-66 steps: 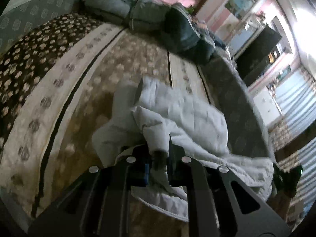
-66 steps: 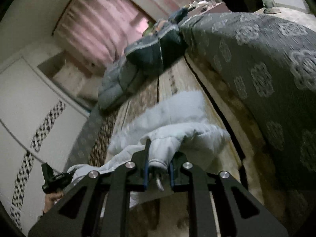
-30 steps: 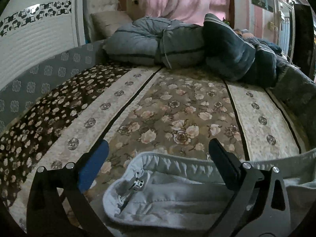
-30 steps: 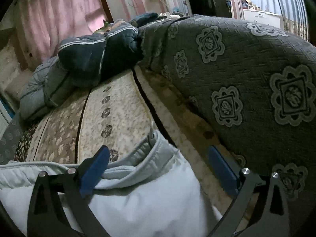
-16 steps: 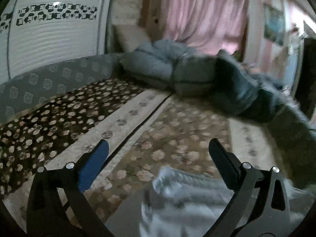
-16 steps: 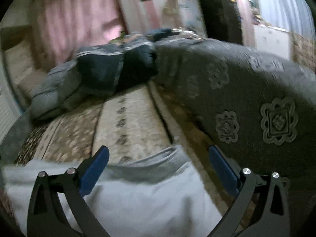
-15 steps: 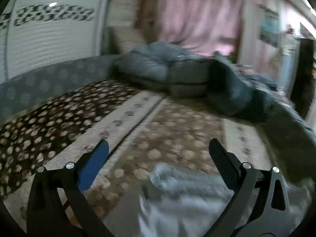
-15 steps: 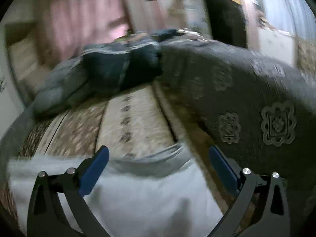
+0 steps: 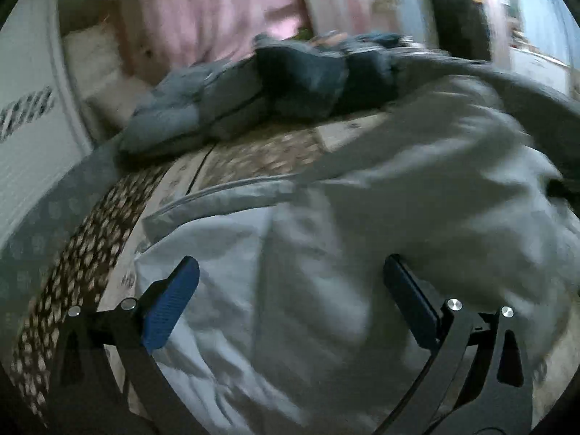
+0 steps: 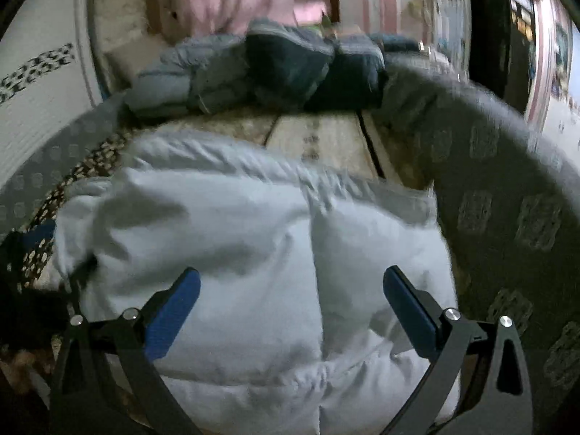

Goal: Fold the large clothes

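On a patterned bedspread (image 10: 319, 141), a pale padded jacket (image 10: 232, 253) lies spread out; the left gripper (image 9: 290, 290) and right gripper (image 10: 290, 293) hover above it, jaws wide apart, grasping nothing, near dark bundled quilts (image 9: 282, 83).

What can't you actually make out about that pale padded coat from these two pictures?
- Padded coat: its near part is cut off by the bottom edge in both wrist views.
- Its sleeves and fastening: lost to motion blur in the left view.
- Bed cover beneath: hidden by the coat.
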The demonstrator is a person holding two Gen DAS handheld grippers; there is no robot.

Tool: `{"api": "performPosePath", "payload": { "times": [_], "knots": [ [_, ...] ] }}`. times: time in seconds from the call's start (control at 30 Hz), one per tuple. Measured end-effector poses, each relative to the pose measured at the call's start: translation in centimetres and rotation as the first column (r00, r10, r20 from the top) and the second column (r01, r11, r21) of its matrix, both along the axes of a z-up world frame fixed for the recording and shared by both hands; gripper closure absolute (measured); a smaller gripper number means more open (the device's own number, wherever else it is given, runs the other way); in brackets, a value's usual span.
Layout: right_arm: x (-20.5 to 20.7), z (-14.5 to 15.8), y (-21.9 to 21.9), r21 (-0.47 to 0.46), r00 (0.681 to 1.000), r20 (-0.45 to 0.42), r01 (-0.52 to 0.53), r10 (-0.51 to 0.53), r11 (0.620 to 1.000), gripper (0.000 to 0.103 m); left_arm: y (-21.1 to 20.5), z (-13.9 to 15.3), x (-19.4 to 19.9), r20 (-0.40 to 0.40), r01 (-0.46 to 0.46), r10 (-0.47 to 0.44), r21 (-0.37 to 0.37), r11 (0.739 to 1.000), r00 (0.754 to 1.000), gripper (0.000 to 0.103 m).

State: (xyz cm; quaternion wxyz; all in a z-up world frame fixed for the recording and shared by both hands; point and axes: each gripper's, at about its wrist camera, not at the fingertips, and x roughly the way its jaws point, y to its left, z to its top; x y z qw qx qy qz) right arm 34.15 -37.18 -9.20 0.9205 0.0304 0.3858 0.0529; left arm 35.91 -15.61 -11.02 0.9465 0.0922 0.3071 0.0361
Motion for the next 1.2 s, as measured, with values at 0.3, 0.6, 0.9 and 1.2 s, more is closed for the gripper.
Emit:
{"api": "performPosePath", "payload": {
  "times": [0.3, 0.6, 0.9, 1.2],
  "knots": [
    [5.7, -4.0, -0.7, -0.045, 0.993, -0.006, 0.117, -0.118, 0.992, 0.001, 6.3, -2.6, 7.7, -0.049, -0.139, 0.137, -0.029, 0.99, 0.989, 0.003],
    [12.5, -7.7, -1.5, -0.023, 0.986, -0.063, 0.154, -0.155, 0.988, 0.001, 7.6, -6.3, 14.4, -0.135, -0.161, 0.15, -0.073, 0.984, 0.979, 0.003],
    [14.2, -10.5, -2.0, -0.01, 0.975, -0.127, 0.184, -0.184, 0.983, 0.001, 7.9, -8.3, 15.9, -0.127, -0.172, 0.162, -0.07, 0.983, 0.979, 0.003],
    [9.7, -7.6, -1.5, -0.074, 0.98, -0.104, 0.162, -0.169, 0.984, 0.002, 6.7, -5.2, 11.6, -0.027, -0.185, 0.187, 0.046, 0.982, 0.982, 0.003]
  ]
}}
